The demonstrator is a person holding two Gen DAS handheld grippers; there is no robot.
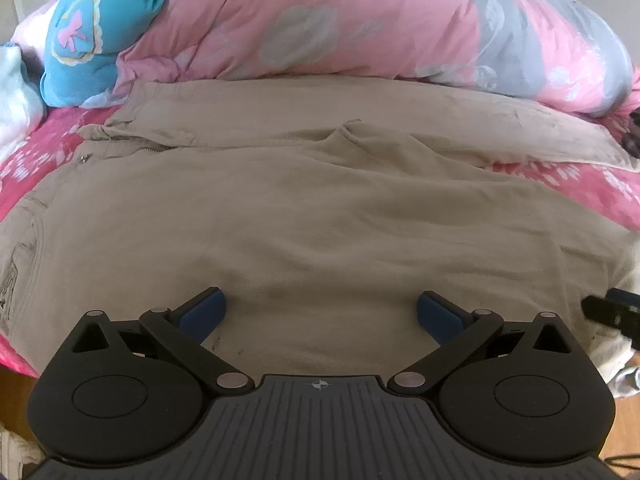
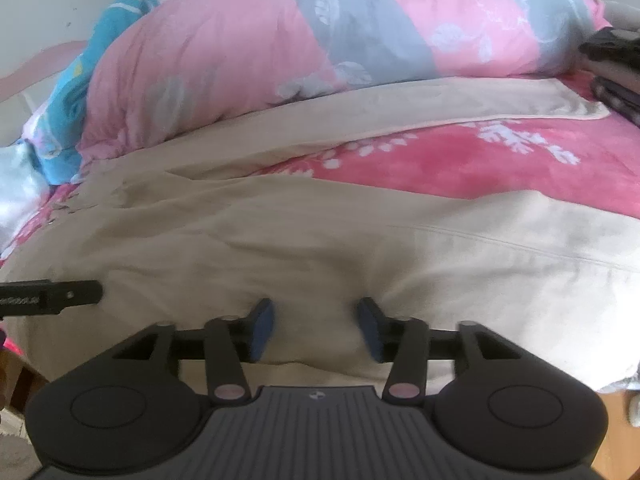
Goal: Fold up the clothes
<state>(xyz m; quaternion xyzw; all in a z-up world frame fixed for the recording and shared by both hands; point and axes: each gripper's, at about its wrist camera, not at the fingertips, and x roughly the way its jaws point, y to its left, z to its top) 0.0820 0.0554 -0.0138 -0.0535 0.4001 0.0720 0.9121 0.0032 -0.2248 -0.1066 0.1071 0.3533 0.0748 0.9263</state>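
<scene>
Your trousers (image 1: 320,208) lie spread flat on the pink sheet (image 2: 500,160), below the quilt (image 1: 340,20). Your left gripper (image 1: 321,312) gapes wide over them; your right gripper (image 2: 316,330) is part open, empty.

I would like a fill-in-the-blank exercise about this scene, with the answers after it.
1. The trousers spread on the bed are ____ in colour.
2. The left tongs stand wide ____ above the cloth.
3. Behind the trousers lies a bunched quilt, mostly ____ with grey patches.
4. The pads of the right tongs are ____.

Answers: beige; open; pink; blue
</scene>
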